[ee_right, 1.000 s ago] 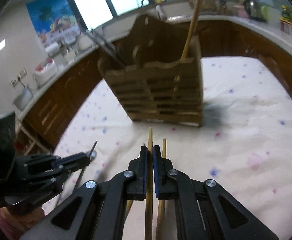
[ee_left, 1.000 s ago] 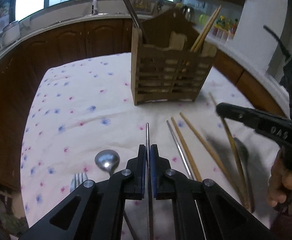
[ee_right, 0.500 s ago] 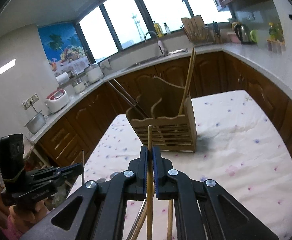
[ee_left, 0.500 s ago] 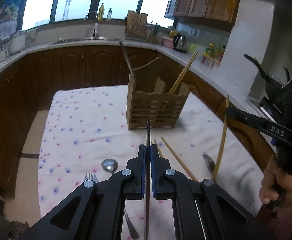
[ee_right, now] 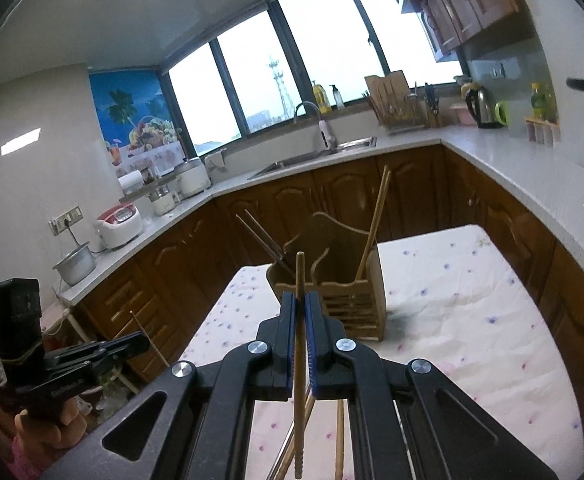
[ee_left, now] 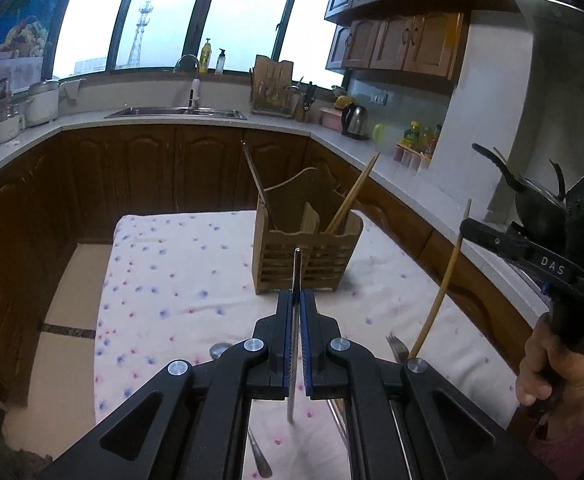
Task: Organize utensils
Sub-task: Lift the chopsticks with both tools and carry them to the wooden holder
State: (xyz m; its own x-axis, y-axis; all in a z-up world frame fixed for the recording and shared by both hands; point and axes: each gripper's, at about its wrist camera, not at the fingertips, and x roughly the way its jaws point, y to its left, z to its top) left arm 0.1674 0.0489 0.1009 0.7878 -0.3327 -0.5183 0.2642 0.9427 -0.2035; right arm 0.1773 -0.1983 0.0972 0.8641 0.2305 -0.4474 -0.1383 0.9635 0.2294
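Observation:
My left gripper (ee_left: 296,300) is shut on a metal chopstick (ee_left: 295,276) and holds it well above the table. My right gripper (ee_right: 299,300) is shut on a wooden chopstick (ee_right: 300,280), also raised; this chopstick shows in the left wrist view (ee_left: 446,280). A wooden utensil holder (ee_left: 306,254) stands on the flowered tablecloth (ee_left: 172,276) ahead; it holds metal chopsticks at its left and wooden chopsticks (ee_left: 352,196) at its right. The holder also shows in the right wrist view (ee_right: 344,300).
A spoon (ee_left: 219,350) and a fork (ee_left: 396,348) lie on the cloth below my left gripper. Loose wooden chopsticks (ee_right: 339,448) lie below my right gripper. Kitchen counters (ee_left: 180,118) and dark cabinets surround the table.
Both grippers have risen far above the table and drawn back from the holder, each lifting its chopstick off the cloth.

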